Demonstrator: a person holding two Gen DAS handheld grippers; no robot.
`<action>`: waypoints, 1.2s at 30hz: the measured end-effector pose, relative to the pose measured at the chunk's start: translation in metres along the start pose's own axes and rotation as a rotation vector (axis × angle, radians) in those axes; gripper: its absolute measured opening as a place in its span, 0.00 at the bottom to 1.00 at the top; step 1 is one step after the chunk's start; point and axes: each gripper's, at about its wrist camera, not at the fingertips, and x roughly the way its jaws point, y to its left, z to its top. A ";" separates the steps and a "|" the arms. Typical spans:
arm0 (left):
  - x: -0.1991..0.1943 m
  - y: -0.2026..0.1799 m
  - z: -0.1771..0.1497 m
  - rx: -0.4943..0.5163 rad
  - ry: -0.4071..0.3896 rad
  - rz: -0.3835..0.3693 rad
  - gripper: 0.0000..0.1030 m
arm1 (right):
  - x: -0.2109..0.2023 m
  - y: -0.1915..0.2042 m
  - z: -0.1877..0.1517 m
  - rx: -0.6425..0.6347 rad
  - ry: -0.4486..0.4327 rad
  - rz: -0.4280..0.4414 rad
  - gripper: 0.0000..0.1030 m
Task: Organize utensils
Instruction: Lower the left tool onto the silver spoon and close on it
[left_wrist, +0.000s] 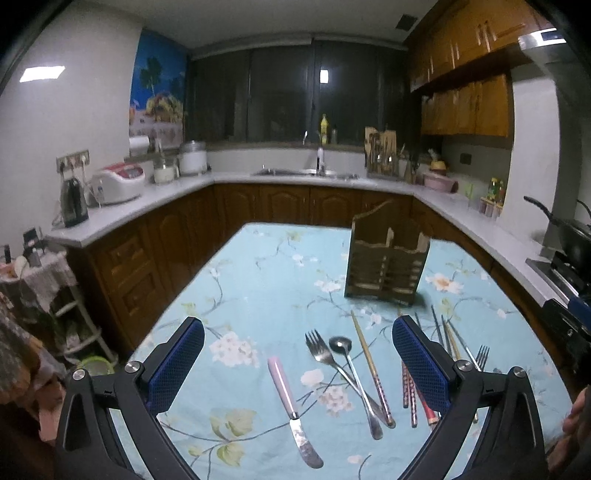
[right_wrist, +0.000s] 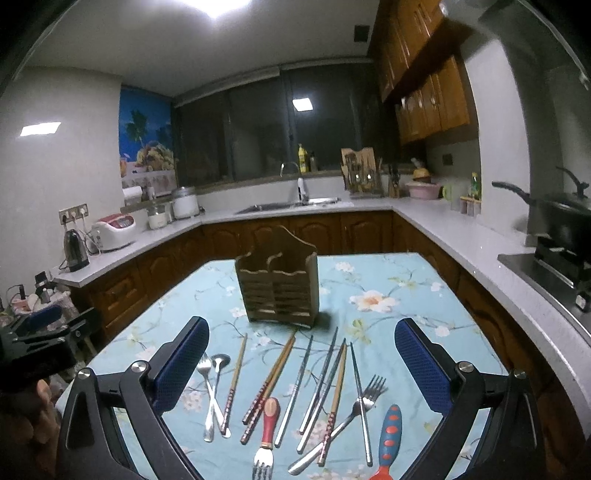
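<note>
Nothing is held yet: both the left gripper (left_wrist: 297, 363) and right gripper (right_wrist: 301, 365) are spread wide. Utensils (right_wrist: 295, 398) are scattered at 6 o'clock of the wooden holder (right_wrist: 277, 286); one piece must be pinched next.

The desk's cloth (right_wrist: 388, 325) is showing pale blue, printed with white and peach blossoms on thin brown twigs. The slatted wooden utensil holder (right_wrist: 277, 295) is appearing dark brown with lighter scalloped edges. A butter knife with a pink handle (left_wrist: 291, 402) is lying beside plain silver pieces. The red-handled fork with a tan patch (right_wrist: 269, 430) and the blue handle with orange spots (right_wrist: 389, 435) are standing out. Both grippers' finger pads (left_wrist: 173, 365) are showing blue mesh on black frames.
</note>
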 end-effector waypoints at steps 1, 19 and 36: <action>0.008 0.003 0.001 -0.002 0.030 -0.007 0.99 | 0.005 -0.001 0.000 0.001 0.019 0.000 0.99; 0.122 -0.002 0.029 0.010 0.358 -0.157 0.81 | 0.095 -0.040 -0.026 0.080 0.341 0.010 0.91; 0.235 -0.033 0.020 0.042 0.542 -0.227 0.53 | 0.178 -0.088 -0.033 0.186 0.554 0.035 0.48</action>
